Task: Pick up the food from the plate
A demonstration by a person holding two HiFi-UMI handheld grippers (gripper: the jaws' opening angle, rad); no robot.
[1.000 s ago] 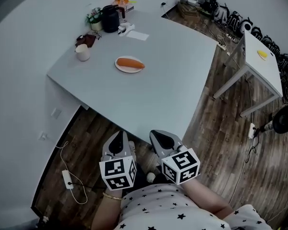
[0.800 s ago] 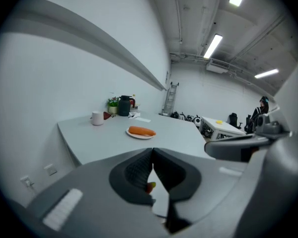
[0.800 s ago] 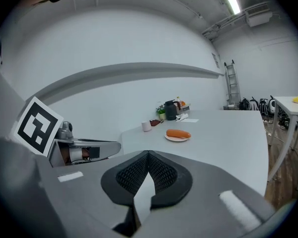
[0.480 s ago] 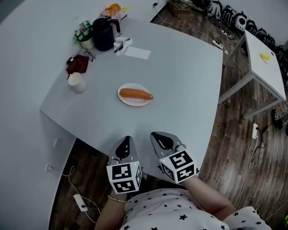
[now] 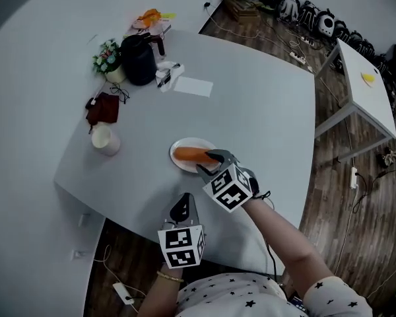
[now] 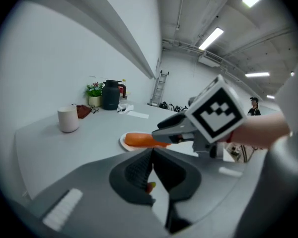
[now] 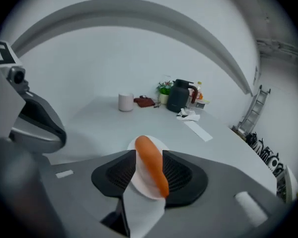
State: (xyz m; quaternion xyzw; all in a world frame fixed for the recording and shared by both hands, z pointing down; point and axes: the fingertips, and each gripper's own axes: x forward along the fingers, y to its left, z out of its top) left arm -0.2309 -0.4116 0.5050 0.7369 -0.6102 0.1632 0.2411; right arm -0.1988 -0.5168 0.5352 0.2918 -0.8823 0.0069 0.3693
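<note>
An orange, sausage-shaped piece of food (image 5: 189, 154) lies on a small white plate (image 5: 177, 164) on the grey table (image 5: 264, 124). My right gripper (image 5: 208, 162) reaches over the plate from the near side. Its jaws are opening and stand on either side of the food (image 7: 151, 165) without pressing on it; the plate (image 7: 139, 185) shows beneath. My left gripper (image 5: 183, 207) hovers at the table's near edge, short of the plate, shut and holding nothing. From the left gripper view, the food (image 6: 140, 140) and the right gripper (image 6: 164, 134) sit just ahead.
A white cup (image 5: 104, 139) and a dark red pouch (image 5: 102, 107) are left of the plate. Further back stand a dark kettle (image 5: 138, 59), a flower pot (image 5: 105, 58) and a paper sheet (image 5: 193, 86). A second white table (image 5: 366, 78) stands at the right.
The right gripper has moved from beside the left one, off the table's near edge, forward to the plate, and its jaws have parted around the food. The view has shifted closer to the table.
</note>
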